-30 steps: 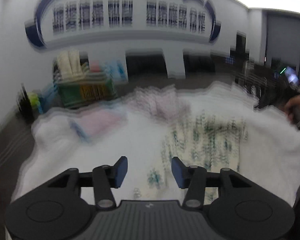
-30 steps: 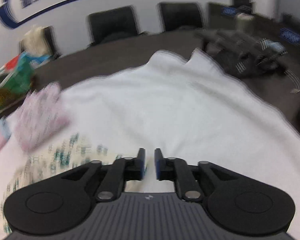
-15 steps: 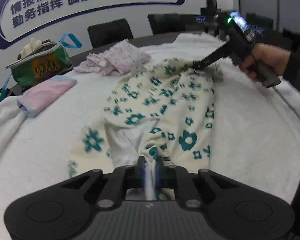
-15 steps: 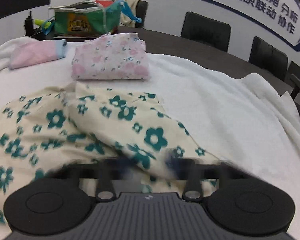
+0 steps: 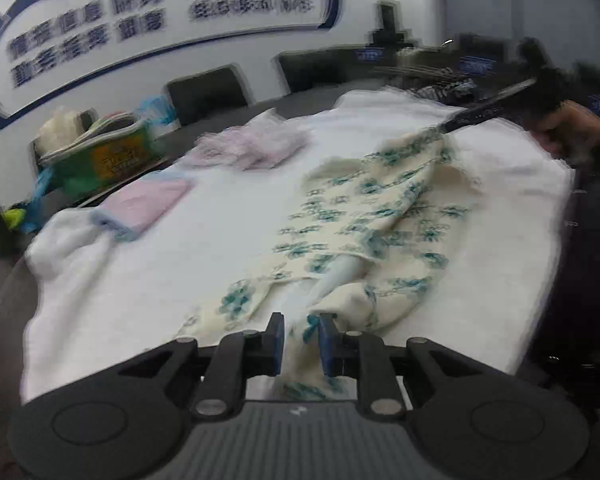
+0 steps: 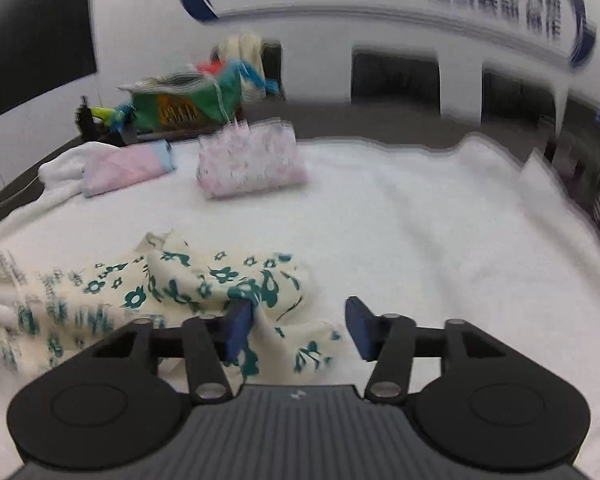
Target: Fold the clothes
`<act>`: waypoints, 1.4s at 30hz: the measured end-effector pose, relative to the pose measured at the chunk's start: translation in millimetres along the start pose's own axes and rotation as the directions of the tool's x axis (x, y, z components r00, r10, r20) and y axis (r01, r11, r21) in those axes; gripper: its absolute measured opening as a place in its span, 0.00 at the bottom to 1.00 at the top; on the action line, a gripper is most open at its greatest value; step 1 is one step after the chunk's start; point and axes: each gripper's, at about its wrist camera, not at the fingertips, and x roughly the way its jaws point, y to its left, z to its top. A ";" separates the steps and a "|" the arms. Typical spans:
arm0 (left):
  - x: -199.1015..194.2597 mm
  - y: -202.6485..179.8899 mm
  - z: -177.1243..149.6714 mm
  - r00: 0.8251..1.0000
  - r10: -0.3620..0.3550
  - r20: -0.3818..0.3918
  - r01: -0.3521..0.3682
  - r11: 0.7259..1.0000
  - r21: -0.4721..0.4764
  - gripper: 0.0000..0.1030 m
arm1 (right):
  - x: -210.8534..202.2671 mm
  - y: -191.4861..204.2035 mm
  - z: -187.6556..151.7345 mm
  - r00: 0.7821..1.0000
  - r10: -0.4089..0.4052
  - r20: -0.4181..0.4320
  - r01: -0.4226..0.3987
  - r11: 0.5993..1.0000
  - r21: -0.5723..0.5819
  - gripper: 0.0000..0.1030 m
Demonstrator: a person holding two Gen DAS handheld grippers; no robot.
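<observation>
A cream garment with teal flowers lies crumpled lengthwise on the white towel-covered table. My left gripper is nearly shut, with the garment's near end between its blue pads. My right gripper is open, and the garment's other end lies between and around its fingers, draped over the left pad. In the left wrist view the right gripper shows at the garment's far end.
A folded pink floral garment and a folded pink cloth with a blue edge lie at the back. A green bag stands behind them. Black chairs line the far side.
My right gripper has opened where it held the garment's end. My left gripper's pads have parted slightly around the near end. The garment has bunched narrower, and both views have swung.
</observation>
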 end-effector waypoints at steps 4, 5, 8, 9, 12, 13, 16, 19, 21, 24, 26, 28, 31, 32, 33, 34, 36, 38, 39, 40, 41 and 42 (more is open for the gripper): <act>-3.7 -17.1 -10.1 0.992 -0.057 0.109 0.054 0.998 0.035 0.57 | -35.9 40.8 -30.9 0.963 0.258 0.076 -0.233 0.941 -0.247 0.61; 2.9 -24.0 -10.6 0.992 -0.064 0.112 0.057 0.996 0.064 0.60 | -32.5 56.5 -41.0 0.947 0.316 0.051 -0.282 0.899 -0.335 0.71; 36.1 -44.2 -11.6 0.996 -0.021 0.085 0.003 0.980 0.200 0.59 | -6.7 90.3 -63.9 0.955 0.295 -0.023 -0.265 0.818 -0.511 0.73; 44.3 -48.1 -15.2 0.998 0.010 0.064 -0.024 0.973 0.230 0.58 | 5.3 91.9 -68.0 0.961 0.273 -0.046 -0.256 0.813 -0.522 0.71; 68.9 -41.3 -20.9 0.998 0.046 -0.032 -0.039 0.979 0.199 0.06 | 30.8 77.3 -63.0 0.929 0.346 -0.132 -0.369 0.841 -0.395 0.24; 67.0 -31.5 -18.7 0.999 0.024 -0.021 -0.021 0.988 0.150 0.03 | 36.0 72.4 -58.6 0.917 0.368 -0.154 -0.399 0.849 -0.346 0.06; 40.7 -6.8 0.6 0.997 0.002 0.075 -0.006 0.998 0.055 0.03 | 14.1 81.5 -34.8 0.957 0.270 -0.108 -0.290 0.866 -0.406 0.03; -12.1 10.3 40.7 0.971 0.084 0.223 -0.084 0.996 -0.008 0.03 | -50.4 90.1 12.5 0.979 0.153 0.137 -0.086 0.912 -0.402 0.00; -48.4 11.1 65.9 0.936 0.163 0.310 -0.165 0.986 -0.020 0.03 | -104.4 92.4 43.5 0.950 0.079 0.302 0.028 0.942 -0.335 0.00; -90.5 4.5 94.1 0.898 0.214 0.385 -0.230 0.973 -0.003 0.03 | -179.9 94.5 75.1 0.888 0.061 0.456 0.072 0.960 -0.270 0.00; -106.9 -2.8 106.3 0.879 0.239 0.411 -0.274 0.961 0.026 0.03 | -202.8 100.8 80.3 0.889 0.191 0.416 -0.048 0.942 -0.331 0.03; -105.5 -11.2 111.3 0.877 0.280 0.392 -0.326 0.944 0.056 0.03 | -184.7 124.9 59.6 0.903 0.240 0.356 -0.109 0.930 -0.351 0.34; -86.0 -19.4 116.9 0.891 0.317 0.324 -0.354 0.934 0.058 0.03 | -133.9 172.6 11.9 0.929 0.232 0.289 -0.127 0.932 -0.340 0.96; -80.2 -22.1 118.3 0.892 0.330 0.309 -0.365 0.929 0.063 0.03 | -117.0 188.5 -4.0 0.936 0.230 0.267 -0.133 0.932 -0.336 0.95; -76.7 -23.7 119.9 0.891 0.340 0.300 -0.375 0.925 0.065 0.03 | -100.1 204.4 -19.9 0.943 0.227 0.244 -0.139 0.933 -0.332 0.93; -74.1 -25.2 122.3 0.891 0.349 0.292 -0.382 0.922 0.063 0.03 | -83.2 220.3 -35.8 0.949 0.224 0.221 -0.145 0.934 -0.327 0.87; -69.8 -25.7 128.3 0.891 0.359 0.278 -0.392 0.918 0.069 0.03 | -49.4 252.1 -67.7 0.960 0.219 0.174 -0.156 0.935 -0.318 0.84; -71.6 -27.5 130.5 0.886 0.375 0.273 -0.411 0.907 0.089 0.03 | -19.4 279.4 -83.8 0.973 0.149 0.176 -0.083 0.938 -0.336 0.78; -72.5 -26.7 131.2 0.884 0.382 0.268 -0.418 0.904 0.092 0.03 | -9.3 289.9 -89.0 0.976 0.091 0.198 -0.011 0.927 -0.374 0.73; -74.8 -24.8 131.5 0.883 0.390 0.262 -0.424 0.901 0.089 0.03 | -1.7 296.9 -93.5 0.975 0.042 0.218 0.054 0.908 -0.416 0.50; -78.1 -23.0 130.1 0.882 0.393 0.259 -0.427 0.900 0.088 0.03 | 5.9 297.9 -91.2 0.977 0.025 0.213 0.073 0.896 -0.437 0.05; -80.4 -20.4 127.8 0.878 0.404 0.255 -0.437 0.895 0.088 0.03 | 8.7 289.5 -83.5 0.982 0.044 0.185 0.040 0.904 -0.426 0.04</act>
